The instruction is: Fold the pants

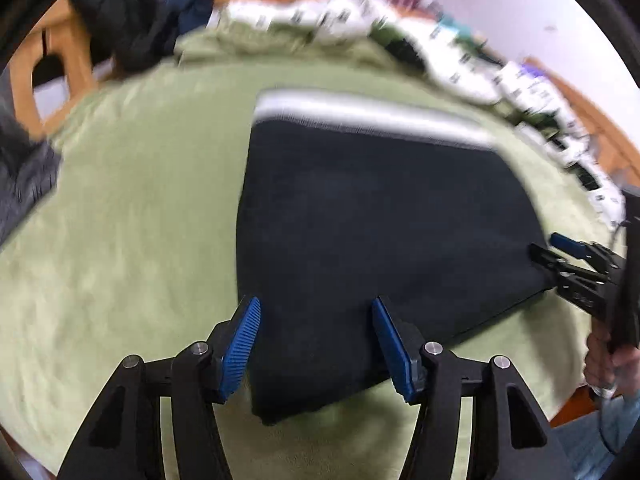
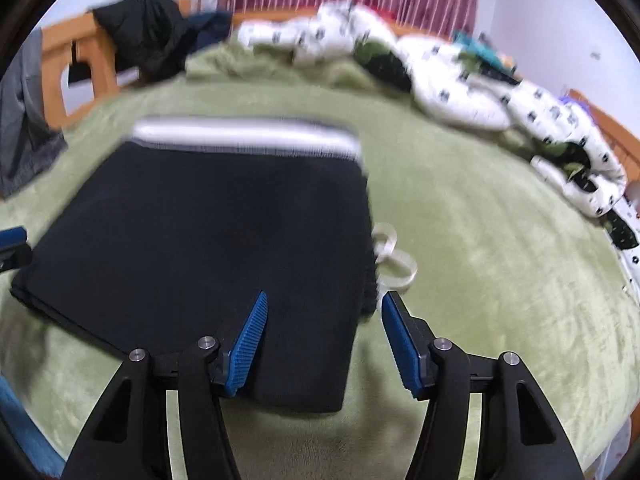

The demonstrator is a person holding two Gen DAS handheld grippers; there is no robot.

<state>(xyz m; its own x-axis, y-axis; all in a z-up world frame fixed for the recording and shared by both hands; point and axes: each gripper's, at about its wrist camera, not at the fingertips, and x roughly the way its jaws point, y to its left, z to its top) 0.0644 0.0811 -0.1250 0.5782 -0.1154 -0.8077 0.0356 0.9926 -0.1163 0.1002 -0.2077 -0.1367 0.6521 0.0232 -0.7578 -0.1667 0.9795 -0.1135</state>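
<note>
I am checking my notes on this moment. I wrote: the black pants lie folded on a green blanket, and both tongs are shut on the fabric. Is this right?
Not quite. The black pants do lie folded on the green blanket, but neither tool grips them. The right wrist view shows the right tongs open above the near edge, and the left wrist view shows the left tongs open as well.

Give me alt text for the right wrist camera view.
Folded black pants with a grey waistband lie flat on a green blanket, the open right gripper hovering over their near edge. A white patterned duvet is bunched behind.
</note>
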